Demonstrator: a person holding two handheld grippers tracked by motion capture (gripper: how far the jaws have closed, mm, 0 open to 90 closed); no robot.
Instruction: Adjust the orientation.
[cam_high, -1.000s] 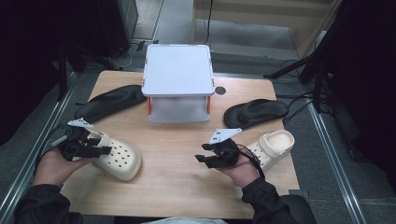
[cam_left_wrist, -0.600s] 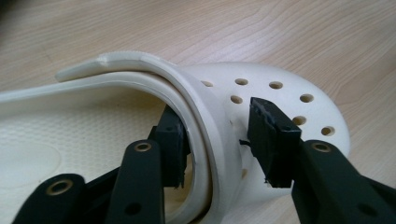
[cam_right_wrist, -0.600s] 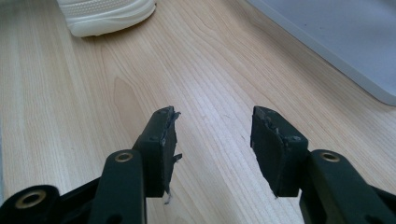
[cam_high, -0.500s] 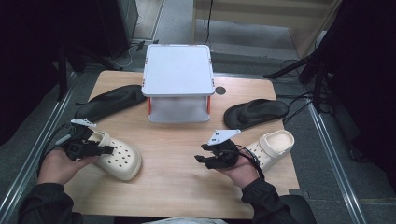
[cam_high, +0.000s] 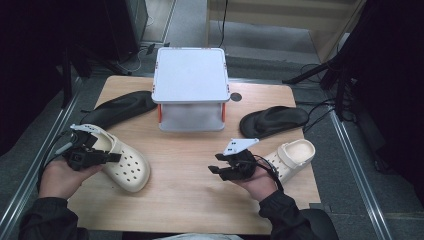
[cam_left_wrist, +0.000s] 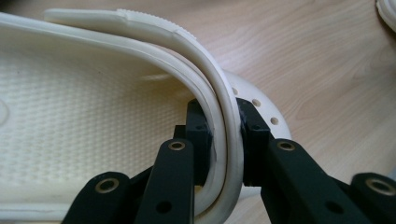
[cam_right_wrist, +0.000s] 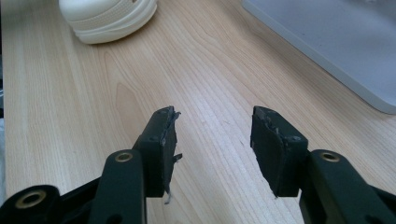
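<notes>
Left gripper (cam_high: 92, 156) jaws have just closed onto the cream clog (cam_high: 125, 167) heel wall (grip looks solid), so lifting's next; right gripper (cam_high: 230, 167) idles wide, empty.

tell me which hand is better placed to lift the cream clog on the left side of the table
Left. The left gripper has just been closing, and its pads now press the side wall and strap of the cream clog. The right gripper is open over bare table, away from it.
</notes>
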